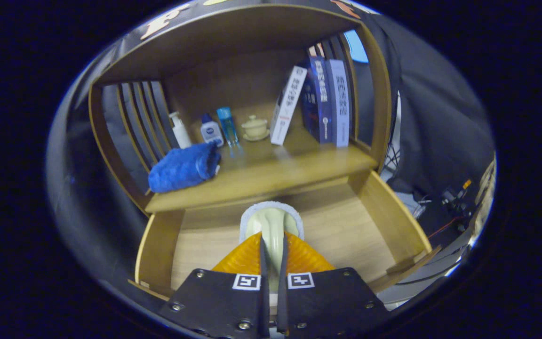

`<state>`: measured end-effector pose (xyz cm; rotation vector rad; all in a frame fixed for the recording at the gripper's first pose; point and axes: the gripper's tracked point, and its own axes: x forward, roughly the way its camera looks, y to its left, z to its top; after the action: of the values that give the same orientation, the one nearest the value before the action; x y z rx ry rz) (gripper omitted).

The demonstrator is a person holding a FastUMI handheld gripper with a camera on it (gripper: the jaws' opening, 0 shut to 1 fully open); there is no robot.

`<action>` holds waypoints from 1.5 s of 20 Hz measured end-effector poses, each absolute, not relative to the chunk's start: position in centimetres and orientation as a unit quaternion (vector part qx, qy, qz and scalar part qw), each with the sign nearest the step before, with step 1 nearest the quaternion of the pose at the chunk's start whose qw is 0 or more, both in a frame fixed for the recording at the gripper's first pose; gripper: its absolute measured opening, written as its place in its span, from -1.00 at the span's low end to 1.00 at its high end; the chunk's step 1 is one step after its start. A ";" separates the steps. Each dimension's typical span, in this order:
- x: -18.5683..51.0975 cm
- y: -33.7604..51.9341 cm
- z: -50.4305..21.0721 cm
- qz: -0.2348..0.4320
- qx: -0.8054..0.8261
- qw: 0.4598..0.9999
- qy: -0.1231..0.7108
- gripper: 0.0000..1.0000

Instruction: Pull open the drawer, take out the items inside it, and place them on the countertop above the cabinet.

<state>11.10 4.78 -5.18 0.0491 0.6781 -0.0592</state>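
The wooden drawer (386, 212) stands pulled open below the cabinet's countertop (290, 172). My gripper (272, 247) hangs over the drawer, shut on the cream handle of a brush (271, 221) with a white fluffy pad. The brush's head points toward the countertop's front edge, just short of it. Both fingers press on the handle from either side. On the left end of the countertop lies a rolled blue towel (184, 167). What I see of the drawer floor around the brush is bare wood; the part under my fingers is hidden.
At the back of the countertop stand a white pump bottle (179, 130), a small white-and-blue bottle (211, 131), a blue bottle (227, 125) and a lidded cup on a saucer (255, 128). Books (320, 101) lean at the right. Slatted side walls and a top board enclose the shelf.
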 end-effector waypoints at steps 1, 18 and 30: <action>11.6 4.9 -3.9 -0.028 0.014 0.948 0.316 -0.86; 24.1 10.6 0.0 -0.009 -0.038 0.980 0.195 -0.87; 32.8 9.8 -9.3 -0.042 0.016 0.972 0.230 -0.84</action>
<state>32.83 9.78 -9.26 0.0332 0.4637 -0.0843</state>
